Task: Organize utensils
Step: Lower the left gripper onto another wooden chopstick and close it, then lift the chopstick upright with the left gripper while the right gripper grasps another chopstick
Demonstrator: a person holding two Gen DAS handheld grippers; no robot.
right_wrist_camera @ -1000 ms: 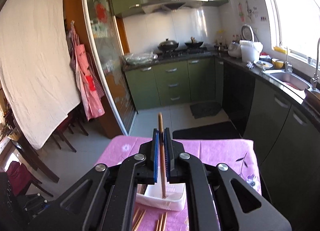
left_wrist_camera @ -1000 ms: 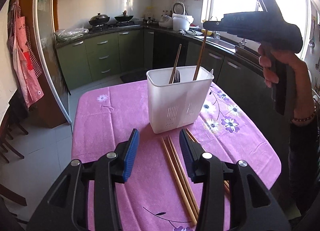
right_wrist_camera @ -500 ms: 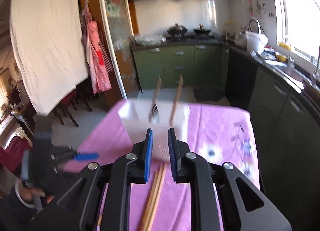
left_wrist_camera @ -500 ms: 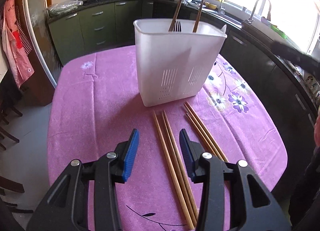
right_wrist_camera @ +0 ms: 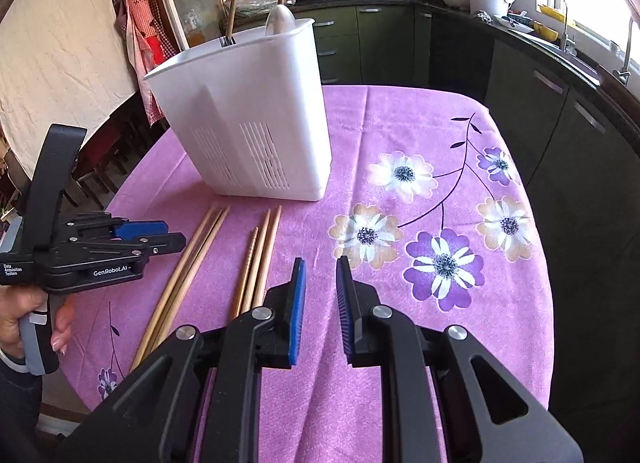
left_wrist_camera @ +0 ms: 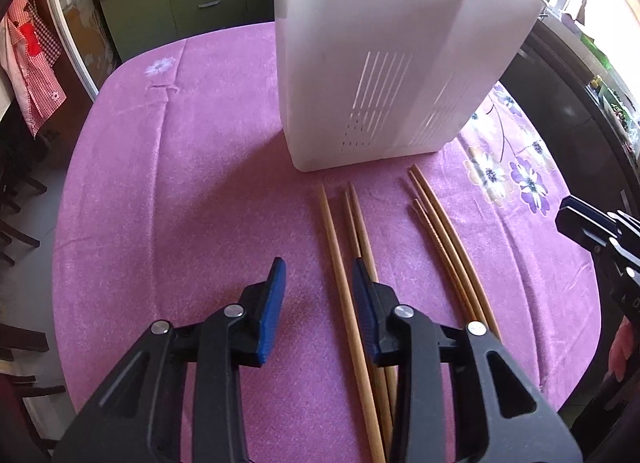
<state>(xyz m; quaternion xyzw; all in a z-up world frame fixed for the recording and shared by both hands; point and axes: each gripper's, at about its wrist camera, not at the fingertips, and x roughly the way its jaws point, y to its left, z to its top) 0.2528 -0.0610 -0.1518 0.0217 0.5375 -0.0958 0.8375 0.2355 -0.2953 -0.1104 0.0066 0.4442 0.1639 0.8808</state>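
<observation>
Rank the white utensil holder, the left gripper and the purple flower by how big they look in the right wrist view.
1. white utensil holder
2. left gripper, though its nearness to the camera inflates it
3. purple flower

In the left wrist view the white utensil holder (left_wrist_camera: 384,63) runs past the top edge, so its rim and contents are out of sight. The near ends of the chopsticks (left_wrist_camera: 344,263) in front of the holder vanish under the left claw (left_wrist_camera: 319,283). The right claw (left_wrist_camera: 592,223) is cut by the right edge, beyond the holder.
</observation>
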